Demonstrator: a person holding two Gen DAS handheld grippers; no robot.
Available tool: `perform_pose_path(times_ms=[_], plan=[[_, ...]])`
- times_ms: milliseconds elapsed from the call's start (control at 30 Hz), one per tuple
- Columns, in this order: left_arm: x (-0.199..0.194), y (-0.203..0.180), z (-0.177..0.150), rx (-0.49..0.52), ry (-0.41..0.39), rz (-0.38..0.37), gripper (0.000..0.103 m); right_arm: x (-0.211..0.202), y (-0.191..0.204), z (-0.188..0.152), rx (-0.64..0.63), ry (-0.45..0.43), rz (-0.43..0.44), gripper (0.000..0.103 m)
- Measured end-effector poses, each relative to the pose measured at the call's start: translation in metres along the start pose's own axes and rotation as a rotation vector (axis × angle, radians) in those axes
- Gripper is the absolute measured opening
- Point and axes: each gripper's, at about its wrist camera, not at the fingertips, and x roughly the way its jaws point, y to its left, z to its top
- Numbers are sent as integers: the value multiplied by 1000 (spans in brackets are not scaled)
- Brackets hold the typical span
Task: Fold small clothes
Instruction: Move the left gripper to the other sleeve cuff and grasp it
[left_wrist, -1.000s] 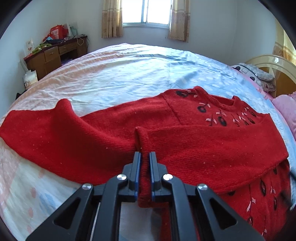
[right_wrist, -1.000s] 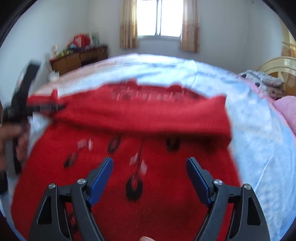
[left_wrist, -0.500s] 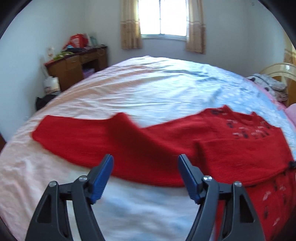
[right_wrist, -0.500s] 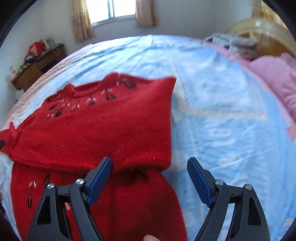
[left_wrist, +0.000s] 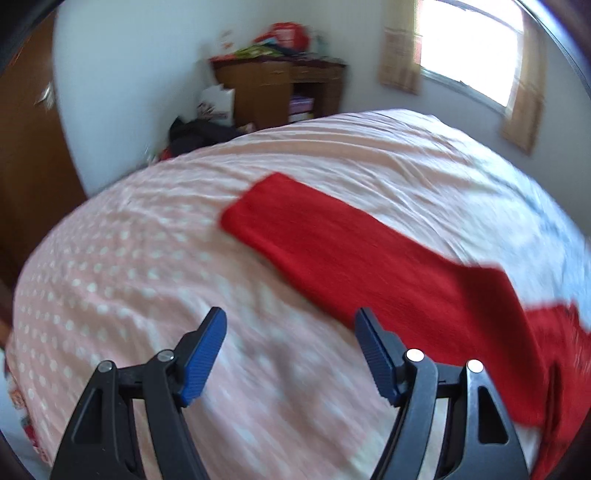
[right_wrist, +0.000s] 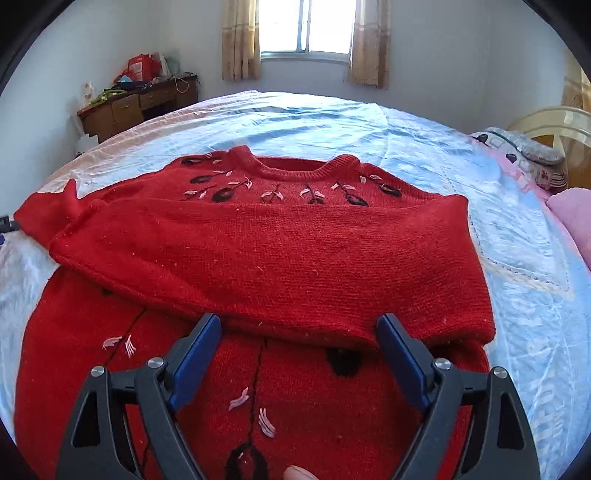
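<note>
**Sleeve released, left tongs swing away**

Having let go of the folded sleeve, the left tongs (left_wrist: 290, 325) now gape empty over the bed (left_wrist: 147, 258), the red sweater's (right_wrist: 280, 258) other sleeve (left_wrist: 332, 240) beyond them to the right. Right tongs (right_wrist: 297, 328), jaws just widening, hover empty above the sweater.

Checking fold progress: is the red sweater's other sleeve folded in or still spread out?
Spread out. The red knitted sweater's sleeve lies straight and flat across the pink dotted bedsheet, not folded.

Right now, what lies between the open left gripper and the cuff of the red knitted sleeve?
Only bare pink dotted bedsheet lies between the left gripper and the red sleeve cuff, in the left wrist view.
</note>
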Motion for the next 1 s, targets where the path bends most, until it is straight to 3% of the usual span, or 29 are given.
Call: perform_pose_path(times_ms=[167,433,500,567,1000], plan=[[24,30,25,-177,-10,-9,73,-7,-5,-9,-2,-16,-10,87],[48,27,37,-187,-61,46,72,-13,2,-14,-28,-48,-61,87],[47,25,38,-177,-67,44,61,-13,2,-14,-31,-52,-66,87],[47,27,40,-169,-62,11,18,-14,2,-15,-32,-56,-70,87],[43,37,44,-204,-66,-86,10,-15,2,-17,-27,-71,-71,87]])
